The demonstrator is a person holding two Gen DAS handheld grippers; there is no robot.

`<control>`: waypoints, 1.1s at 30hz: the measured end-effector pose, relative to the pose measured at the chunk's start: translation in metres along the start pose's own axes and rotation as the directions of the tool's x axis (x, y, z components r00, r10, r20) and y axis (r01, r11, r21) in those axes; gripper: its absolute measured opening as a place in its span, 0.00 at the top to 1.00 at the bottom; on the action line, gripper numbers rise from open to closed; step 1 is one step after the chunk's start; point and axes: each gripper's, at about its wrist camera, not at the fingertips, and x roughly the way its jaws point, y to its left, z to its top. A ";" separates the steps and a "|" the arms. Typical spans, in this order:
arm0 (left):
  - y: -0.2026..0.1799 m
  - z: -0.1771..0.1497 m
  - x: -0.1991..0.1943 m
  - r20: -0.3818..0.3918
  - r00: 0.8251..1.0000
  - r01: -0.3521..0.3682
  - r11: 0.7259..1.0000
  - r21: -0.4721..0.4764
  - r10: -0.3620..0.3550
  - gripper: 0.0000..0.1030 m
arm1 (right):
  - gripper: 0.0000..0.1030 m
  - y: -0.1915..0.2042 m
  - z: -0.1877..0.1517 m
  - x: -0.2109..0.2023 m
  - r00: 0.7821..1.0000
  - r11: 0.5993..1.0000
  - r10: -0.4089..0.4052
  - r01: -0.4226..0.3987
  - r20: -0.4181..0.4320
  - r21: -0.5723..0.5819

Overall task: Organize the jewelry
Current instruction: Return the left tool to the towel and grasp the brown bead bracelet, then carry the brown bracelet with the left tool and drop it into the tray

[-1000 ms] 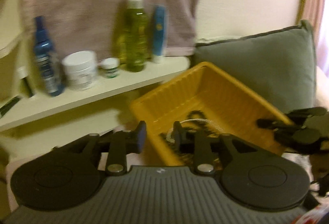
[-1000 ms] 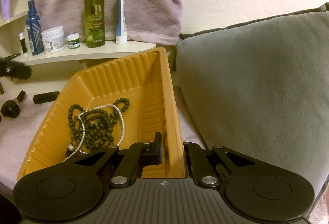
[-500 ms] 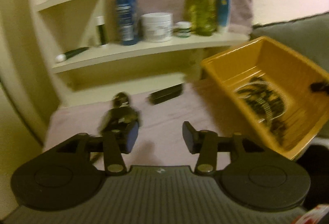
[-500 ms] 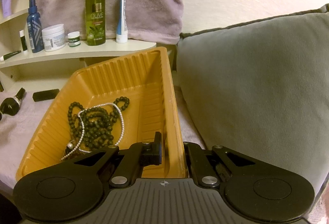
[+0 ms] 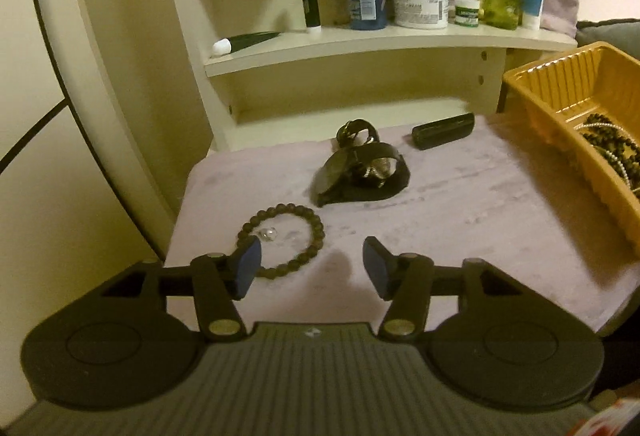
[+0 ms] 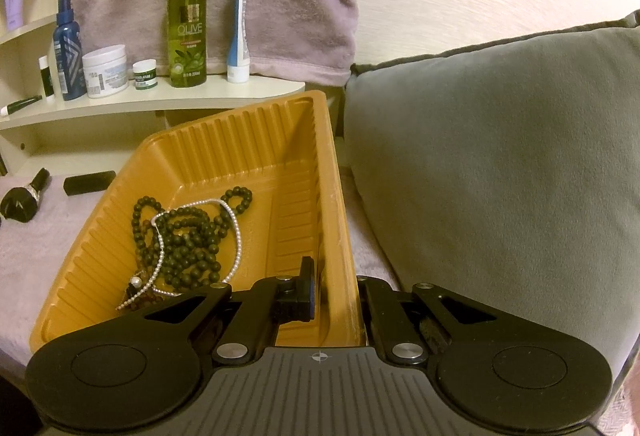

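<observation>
Dark beaded bracelet (image 5: 281, 241) lay near the cloth's (image 5: 460, 212) left edge, seen only by the open left gripper (image 5: 312, 268); right gripper (image 6: 335, 292) clamped the tray's (image 6: 256, 140) right wall.

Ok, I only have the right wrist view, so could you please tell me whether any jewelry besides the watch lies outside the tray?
Observer: Yes, a beaded bracelet lies flat on the cloth, left of the tray.
Operator: Is the left tool holding it?
Observer: No, the left tool is open and empty, just short of the bracelet.
Operator: Anything else there?
Observer: A small clear bead lies inside the bracelet's loop.
</observation>
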 end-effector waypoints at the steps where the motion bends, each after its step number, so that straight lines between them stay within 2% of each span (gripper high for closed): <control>1: 0.001 0.002 0.002 -0.002 1.000 0.007 1.000 0.005 -0.007 0.53 | 0.94 0.000 -0.001 0.000 1.000 1.000 0.000 0.000 0.000 0.000; 3: 0.002 0.004 0.008 -0.011 1.000 0.028 0.999 0.028 -0.028 0.62 | 0.94 0.000 -0.001 0.000 1.000 1.000 -0.001 0.001 -0.002 -0.001; 5: 0.002 0.008 0.014 -0.023 0.999 0.034 0.998 0.053 -0.033 0.75 | 0.94 0.000 -0.001 0.001 1.000 1.000 -0.001 0.001 -0.002 -0.001; 10: 0.002 0.013 0.030 -0.067 0.996 0.060 0.993 0.098 -0.054 0.78 | 0.94 0.000 -0.001 0.001 1.000 1.000 -0.002 0.002 -0.003 0.000; 15: 0.001 0.014 0.039 -0.087 0.994 0.079 0.989 0.124 -0.068 0.85 | 0.94 0.000 -0.001 0.003 1.000 1.000 -0.004 0.004 -0.006 -0.002; 17: 0.002 0.015 0.040 -0.096 0.992 0.086 0.990 0.109 -0.076 0.92 | 0.94 -0.001 -0.002 0.003 1.000 1.000 -0.005 0.005 -0.005 -0.002; 22: 0.002 0.019 0.038 -0.102 0.992 0.083 0.993 0.086 -0.074 0.95 | 0.94 -0.001 -0.002 0.003 1.000 1.000 -0.003 0.003 -0.006 -0.004; 27: 0.003 0.021 0.020 -0.061 0.996 0.075 0.995 0.061 -0.071 0.95 | 0.94 -0.001 -0.002 0.003 1.000 1.000 -0.002 0.002 -0.005 -0.005; 33: 0.011 0.038 -0.004 -0.019 0.994 0.105 0.994 0.016 -0.105 0.95 | 0.94 -0.002 -0.002 0.003 1.000 1.000 -0.001 0.000 -0.002 -0.003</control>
